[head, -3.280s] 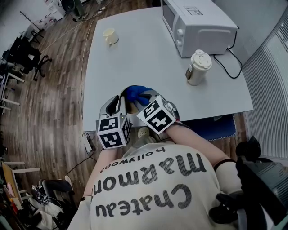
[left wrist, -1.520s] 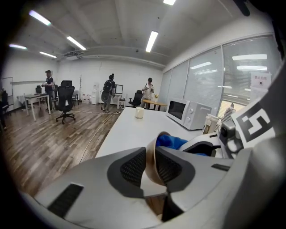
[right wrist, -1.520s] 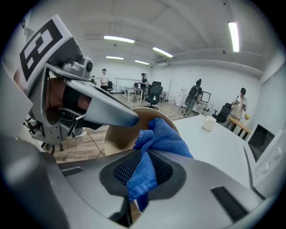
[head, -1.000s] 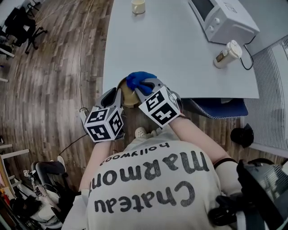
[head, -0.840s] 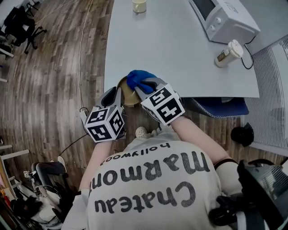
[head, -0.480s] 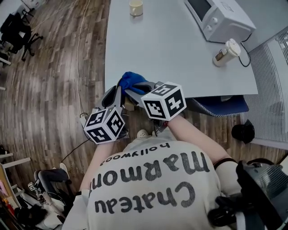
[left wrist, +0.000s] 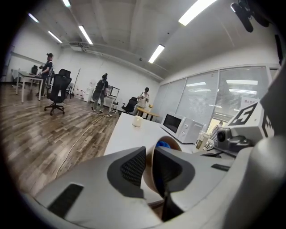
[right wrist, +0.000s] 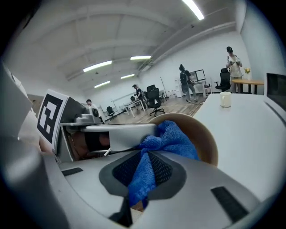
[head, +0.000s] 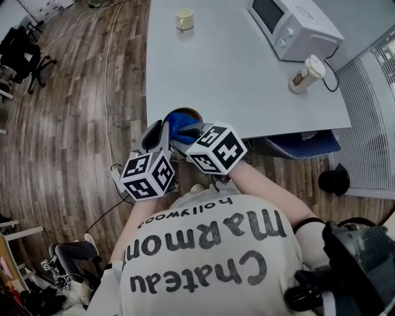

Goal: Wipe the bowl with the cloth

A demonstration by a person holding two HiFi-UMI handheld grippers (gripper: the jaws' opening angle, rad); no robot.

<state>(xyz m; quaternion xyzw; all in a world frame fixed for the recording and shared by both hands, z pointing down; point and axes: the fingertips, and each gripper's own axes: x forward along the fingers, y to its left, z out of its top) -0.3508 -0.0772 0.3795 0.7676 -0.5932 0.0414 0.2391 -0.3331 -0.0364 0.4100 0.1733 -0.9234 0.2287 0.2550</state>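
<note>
A tan bowl (head: 188,113) is held tilted at the near edge of the white table (head: 247,74). My left gripper (head: 162,131) is shut on its rim; in the left gripper view the bowl's wall (left wrist: 170,145) runs between the two pads of the left gripper (left wrist: 149,167). My right gripper (head: 185,131) is shut on a blue cloth (head: 179,120) and presses it into the bowl. In the right gripper view the blue cloth (right wrist: 172,136) bunches from the right gripper (right wrist: 142,172) into the bowl (right wrist: 203,134). The bowl's bottom is hidden.
On the table stand a white microwave (head: 293,28), a lidded jar (head: 305,73) and a cream cup (head: 184,18). A blue chair seat (head: 302,143) sits under the table's edge. Office chairs (head: 21,58) stand on the wooden floor at left. People stand far off.
The right gripper has twisted and swept the cloth from the bowl's far side toward its near left. The left gripper has kept its hold on the rim.
</note>
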